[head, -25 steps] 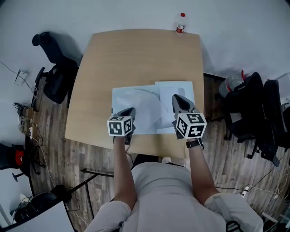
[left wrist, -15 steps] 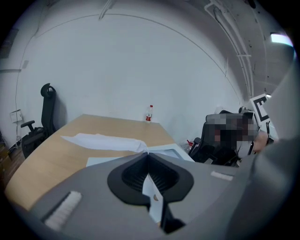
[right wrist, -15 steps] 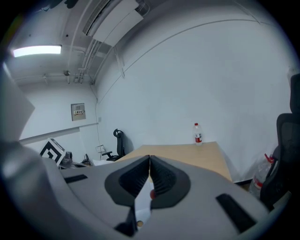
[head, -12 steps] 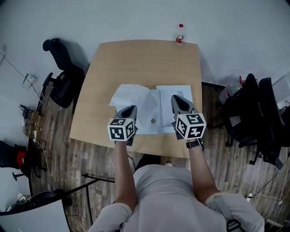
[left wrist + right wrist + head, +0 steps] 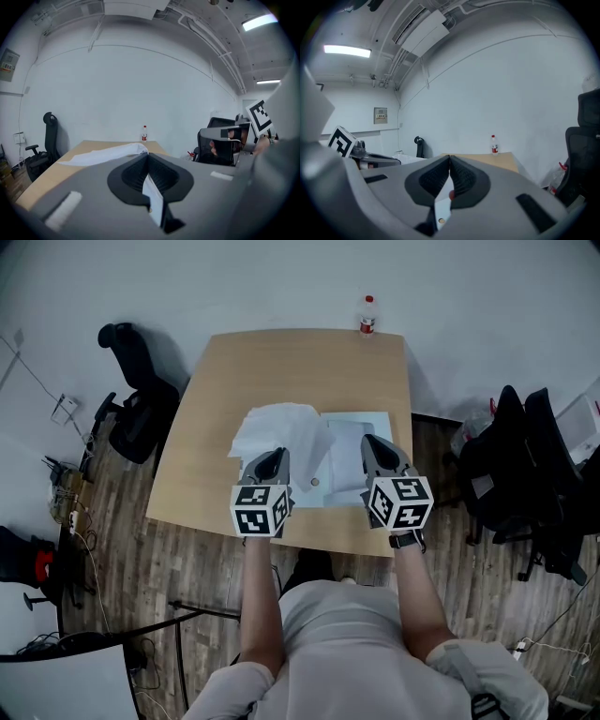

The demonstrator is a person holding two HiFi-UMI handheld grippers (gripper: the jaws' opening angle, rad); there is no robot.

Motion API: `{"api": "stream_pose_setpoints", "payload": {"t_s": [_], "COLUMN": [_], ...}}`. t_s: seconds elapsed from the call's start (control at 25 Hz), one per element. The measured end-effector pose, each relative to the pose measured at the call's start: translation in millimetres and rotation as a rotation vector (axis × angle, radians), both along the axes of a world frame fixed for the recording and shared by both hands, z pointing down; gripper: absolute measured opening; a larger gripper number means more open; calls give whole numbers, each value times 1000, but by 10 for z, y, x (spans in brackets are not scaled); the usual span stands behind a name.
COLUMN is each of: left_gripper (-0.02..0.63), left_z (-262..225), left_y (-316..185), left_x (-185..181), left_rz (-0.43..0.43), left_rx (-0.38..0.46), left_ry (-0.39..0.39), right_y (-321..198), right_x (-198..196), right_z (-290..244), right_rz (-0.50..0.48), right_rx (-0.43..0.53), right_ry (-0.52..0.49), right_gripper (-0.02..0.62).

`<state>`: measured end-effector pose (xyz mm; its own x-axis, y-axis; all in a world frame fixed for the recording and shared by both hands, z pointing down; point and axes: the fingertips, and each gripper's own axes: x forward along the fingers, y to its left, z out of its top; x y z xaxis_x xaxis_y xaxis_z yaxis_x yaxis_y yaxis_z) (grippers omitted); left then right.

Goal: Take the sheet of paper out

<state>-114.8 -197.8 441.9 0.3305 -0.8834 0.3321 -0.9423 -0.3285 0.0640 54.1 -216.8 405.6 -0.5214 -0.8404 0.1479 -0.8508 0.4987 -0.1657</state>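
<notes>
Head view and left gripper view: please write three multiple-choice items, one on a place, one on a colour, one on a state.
1. Where does the bottle stand on the table?
A. at its far edge
B. at its near edge
C. at its middle

2. What colour is the cap?
A. blue
B. red
C. green

3. How is the left gripper?
A. open, empty
B. shut on the bottle
C. shut on a white sheet

Key: 1 A, it stands by the far rim; 2 B, the cap shows red; 3 C, the jaws meet on the thin sheet.
</notes>
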Motion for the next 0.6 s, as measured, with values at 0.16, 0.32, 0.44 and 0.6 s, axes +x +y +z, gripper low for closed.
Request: {"api": "stream_pose_setpoints", "payload": {"t_s": [0.16,0.32,0.44,0.6], "left_gripper": [11,10,11,11], "left_z": [-249,-459,-617,-766], "left_y": [144,233,321,460], "left_x": [70,233,356,450], "left_rz": [-33,-40,-45,-58], "left_rx": [79,143,195,256], "left_ry": [7,19,27,18], "right_y": [179,305,421,591], "right_x": [134,214,265,321], "right_z": [-124,-304,-423,-533], "right_rz": [16,26,34,47], "right_rx": [33,76,104,143], "right_ry": [-2,-10,7,70], "right_gripper": [12,12,12,11]}}
